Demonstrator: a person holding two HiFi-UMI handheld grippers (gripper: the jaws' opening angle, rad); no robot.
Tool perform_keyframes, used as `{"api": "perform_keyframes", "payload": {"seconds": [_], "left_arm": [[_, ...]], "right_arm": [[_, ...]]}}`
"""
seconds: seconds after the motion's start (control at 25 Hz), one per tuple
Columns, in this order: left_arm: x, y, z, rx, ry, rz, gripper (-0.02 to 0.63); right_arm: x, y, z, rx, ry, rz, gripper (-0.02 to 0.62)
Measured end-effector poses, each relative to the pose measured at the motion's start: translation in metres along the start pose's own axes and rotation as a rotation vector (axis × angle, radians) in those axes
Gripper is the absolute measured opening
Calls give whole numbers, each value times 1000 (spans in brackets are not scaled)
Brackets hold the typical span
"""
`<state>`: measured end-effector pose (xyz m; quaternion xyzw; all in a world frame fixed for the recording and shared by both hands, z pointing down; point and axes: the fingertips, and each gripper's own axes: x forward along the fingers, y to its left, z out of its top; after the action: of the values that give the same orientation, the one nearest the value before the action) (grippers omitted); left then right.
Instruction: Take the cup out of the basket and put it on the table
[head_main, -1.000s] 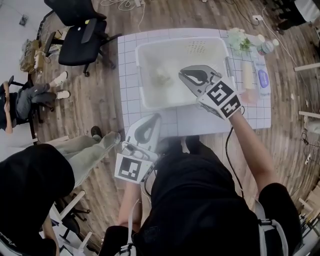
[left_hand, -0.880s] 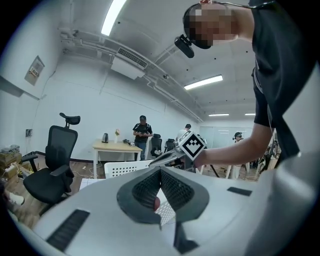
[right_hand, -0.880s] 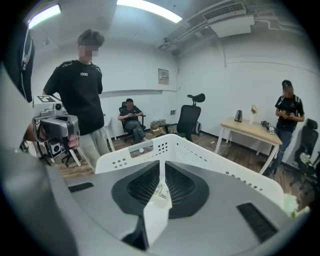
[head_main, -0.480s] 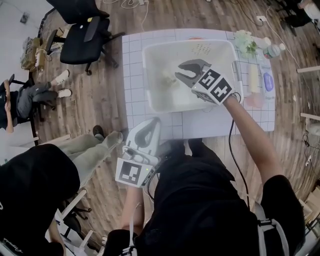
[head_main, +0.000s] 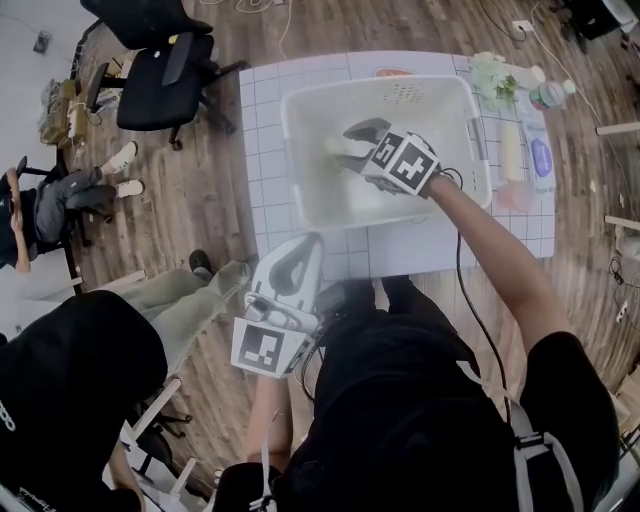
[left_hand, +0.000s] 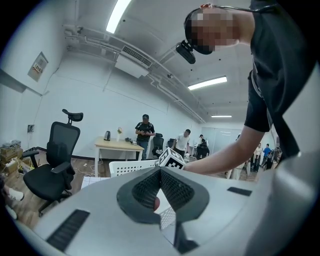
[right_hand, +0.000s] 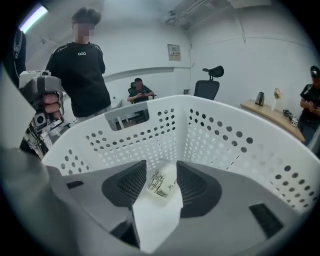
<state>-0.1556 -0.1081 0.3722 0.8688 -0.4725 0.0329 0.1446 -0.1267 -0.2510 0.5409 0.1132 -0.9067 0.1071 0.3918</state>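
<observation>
A white perforated basket (head_main: 290, 150) stands on the white gridded table (head_main: 262, 110). In the basket lies a small pale cup (head_main: 333, 147). My right gripper (head_main: 347, 150) reaches down into the basket, right at the cup. In the right gripper view the cup (right_hand: 161, 184), white with a dark print, sits between the pads with gaps on both sides. Those jaws have just been opening and stand open. My left gripper (head_main: 293, 262) hangs below the table's near edge, and its fingertips (left_hand: 159, 171) meet with nothing held.
Bottles (head_main: 545, 95), a plant (head_main: 488, 78) and other small items line the table's right side beside the basket. A black office chair (head_main: 160, 70) stands at the far left of the table. Other people sit at the left (head_main: 60, 200).
My right gripper has gone down and to the left, into the basket and up to the cup, and its jaws have opened. The left gripper has stayed where it was.
</observation>
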Motion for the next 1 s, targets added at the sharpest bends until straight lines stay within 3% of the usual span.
{"api": "perform_keyframes", "payload": {"seconds": [0.44,1.0], "left_arm": [[5,3,0,-31,3,11,11],[11,6,-3,0,-3,-9,11]], "right_arm": [[38,-6,-20,58,68,41,236],[75,0,-50,0,173,28,271]]}}
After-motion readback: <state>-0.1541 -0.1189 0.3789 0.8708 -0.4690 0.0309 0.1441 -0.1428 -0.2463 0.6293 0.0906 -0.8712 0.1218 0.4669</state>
